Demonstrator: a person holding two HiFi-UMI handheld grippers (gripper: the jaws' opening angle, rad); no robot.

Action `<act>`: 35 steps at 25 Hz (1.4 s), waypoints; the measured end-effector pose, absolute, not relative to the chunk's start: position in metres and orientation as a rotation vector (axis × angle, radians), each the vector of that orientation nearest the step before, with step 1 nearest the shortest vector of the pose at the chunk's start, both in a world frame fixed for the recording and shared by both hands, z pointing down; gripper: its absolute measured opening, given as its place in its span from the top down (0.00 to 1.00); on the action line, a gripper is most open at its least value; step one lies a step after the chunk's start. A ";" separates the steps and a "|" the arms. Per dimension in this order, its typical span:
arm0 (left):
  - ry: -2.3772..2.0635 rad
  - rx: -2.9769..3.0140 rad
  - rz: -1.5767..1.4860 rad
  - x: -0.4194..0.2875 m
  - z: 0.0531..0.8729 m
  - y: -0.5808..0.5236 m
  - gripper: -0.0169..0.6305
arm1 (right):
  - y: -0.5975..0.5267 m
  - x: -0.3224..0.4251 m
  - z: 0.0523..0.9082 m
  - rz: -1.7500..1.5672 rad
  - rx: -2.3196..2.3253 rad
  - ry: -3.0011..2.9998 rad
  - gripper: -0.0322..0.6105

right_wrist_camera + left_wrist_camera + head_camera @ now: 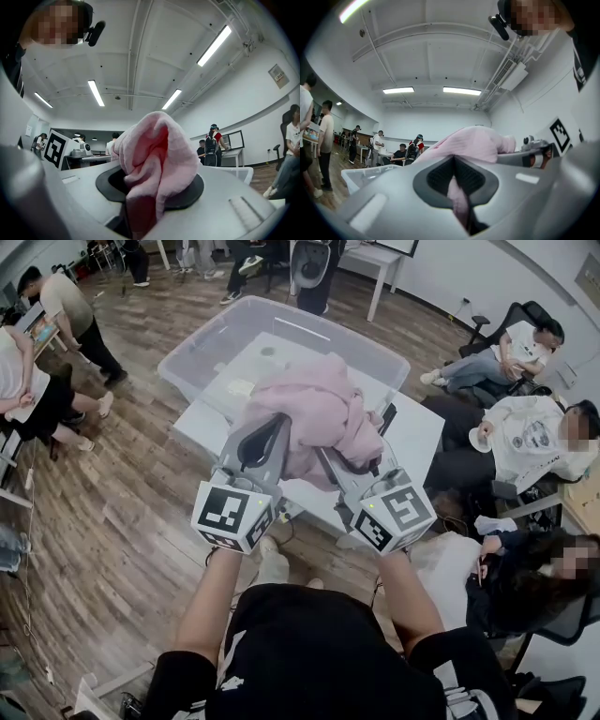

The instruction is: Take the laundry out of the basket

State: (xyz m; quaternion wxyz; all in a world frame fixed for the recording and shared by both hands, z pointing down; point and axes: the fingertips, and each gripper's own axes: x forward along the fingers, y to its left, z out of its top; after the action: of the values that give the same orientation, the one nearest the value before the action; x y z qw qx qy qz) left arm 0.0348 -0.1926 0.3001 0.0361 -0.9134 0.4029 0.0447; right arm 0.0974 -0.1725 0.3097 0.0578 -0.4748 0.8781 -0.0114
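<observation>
A pink garment (319, 409) hangs bunched between my two grippers, above a white table (422, 437) and in front of the clear plastic basket (202, 343). My left gripper (275, 427) is shut on the garment's left side; in the left gripper view a pink fold (459, 197) is pinched between the jaws and the rest of the garment (478, 140) bulges above them. My right gripper (336, 460) is shut on the garment's right side, and in the right gripper view a thick wad of the pink cloth (157, 154) fills the jaws. The basket's inside looks mostly bare from here.
The basket stands on the far part of the table. Seated people (534, 432) crowd the right side close to the table edge. More people stand at the left (70, 310) on the wooden floor (131, 502). A white desk (375, 259) stands at the back.
</observation>
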 end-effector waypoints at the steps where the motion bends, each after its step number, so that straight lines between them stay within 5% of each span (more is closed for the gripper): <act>1: 1.242 -2.802 0.139 0.035 0.301 -0.188 0.96 | -0.168 0.097 0.310 -0.032 -1.435 2.665 0.70; 35: 1.256 -2.798 0.160 0.045 0.305 -0.121 0.96 | -0.103 0.106 0.315 -0.034 -1.396 2.673 0.70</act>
State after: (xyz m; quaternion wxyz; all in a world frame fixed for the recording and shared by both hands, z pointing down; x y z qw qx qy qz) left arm 0.0452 -0.1210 0.3052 0.0353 -0.9105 0.4088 0.0521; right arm 0.1064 -0.1026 0.3147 0.0630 -0.4621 0.8845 -0.0112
